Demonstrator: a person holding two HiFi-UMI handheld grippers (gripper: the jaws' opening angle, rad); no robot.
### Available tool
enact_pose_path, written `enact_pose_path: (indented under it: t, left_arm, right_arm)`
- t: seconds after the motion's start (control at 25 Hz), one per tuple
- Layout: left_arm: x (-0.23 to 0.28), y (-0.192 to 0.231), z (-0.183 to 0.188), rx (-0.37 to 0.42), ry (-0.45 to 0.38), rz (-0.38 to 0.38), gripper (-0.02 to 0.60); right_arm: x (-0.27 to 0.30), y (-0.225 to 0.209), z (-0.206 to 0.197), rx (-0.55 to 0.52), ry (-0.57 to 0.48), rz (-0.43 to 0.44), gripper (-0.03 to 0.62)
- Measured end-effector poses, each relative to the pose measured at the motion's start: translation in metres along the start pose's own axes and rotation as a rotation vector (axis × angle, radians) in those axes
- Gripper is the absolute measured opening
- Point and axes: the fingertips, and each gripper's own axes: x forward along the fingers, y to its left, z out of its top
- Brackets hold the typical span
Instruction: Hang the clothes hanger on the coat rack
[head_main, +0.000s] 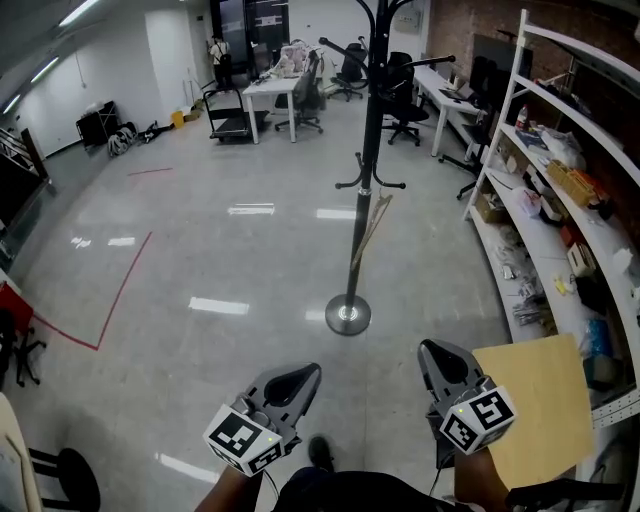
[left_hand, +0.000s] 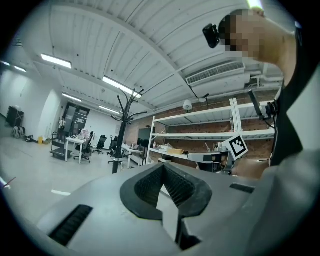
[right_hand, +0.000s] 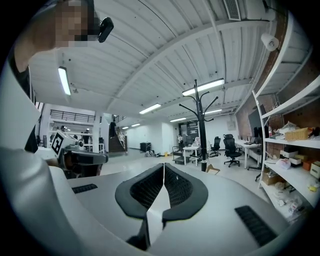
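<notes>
The black coat rack (head_main: 371, 130) stands on a round base on the grey floor, straight ahead of me. A tan wooden hanger (head_main: 371, 228) slants down beside its pole, just under the lower hooks; whether it hangs from a hook or leans on the pole I cannot tell. My left gripper (head_main: 306, 373) and right gripper (head_main: 431, 348) are held low and near me, well short of the rack. Both are shut with nothing between the pads. The rack (left_hand: 119, 135) shows far off past the left gripper (left_hand: 163, 166). Beyond the right gripper (right_hand: 163, 165) the rack (right_hand: 201, 127) has the tan hanger (right_hand: 213, 169) at its foot.
White metal shelving (head_main: 521, 111) loaded with boxes and small items runs along the right wall. A tan board (head_main: 537, 405) lies close on my right. Desks and office chairs (head_main: 300, 88) stand at the back. Red tape (head_main: 118, 291) marks the floor at left, near a black stool (head_main: 72, 479).
</notes>
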Motion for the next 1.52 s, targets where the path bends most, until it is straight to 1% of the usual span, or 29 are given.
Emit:
enact_pose_path:
  t: [0.08,0.24,0.4,0.52,0.64,0.76,0.96,1.12,1.28,1.4,1.52]
  left_arm:
    - [-0.006,-0.027,-0.003,-0.003,0.002,0.022,0.0]
    - [-0.021,-0.089,-0.016,-0.013,0.013,0.063,0.0]
    - [-0.039,-0.136,-0.031,-0.021,0.043,0.117,0.0]
    - [-0.052,-0.163,-0.034,-0.017,0.06,0.133,0.0]
    - [-0.068,-0.18,-0.033,-0.006,0.069,0.15,0.0]
    - [-0.086,-0.19,-0.03,0.005,0.061,0.165,0.0]
    - [-0.121,-0.204,-0.033,0.016,0.042,0.157,0.0]
    - [-0.179,-0.215,-0.043,0.013,0.025,0.155,0.001]
    - [-0.235,-0.222,-0.05,-0.019,0.008,0.156,0.0]
    - [-0.267,-0.23,-0.056,-0.047,0.002,0.133,0.0]
    - [-0.29,-0.241,-0.057,-0.066,-0.002,0.101,0.0]
  right_arm:
    - [-0.027,0.003,-0.005,-0.007,-0.002,0.015,0.009]
    - [-0.085,0.003,-0.028,0.053,-0.005,0.038,0.008]
    - [-0.138,0.001,-0.043,0.089,0.009,0.042,0.008]
    - [-0.164,0.005,-0.045,0.104,0.009,0.053,0.008]
    - [-0.179,0.019,-0.041,0.102,0.0,0.072,0.009]
    - [-0.192,0.035,-0.034,0.089,-0.015,0.085,0.008]
    - [-0.21,0.07,-0.031,0.065,-0.026,0.082,0.008]
    - [-0.231,0.118,-0.036,0.049,-0.012,0.051,0.008]
    - [-0.252,0.174,-0.041,0.043,0.012,0.041,0.008]
    - [-0.272,0.208,-0.047,0.042,0.023,0.027,0.008]
    - [-0.293,0.232,-0.044,0.06,0.019,0.0,0.008]
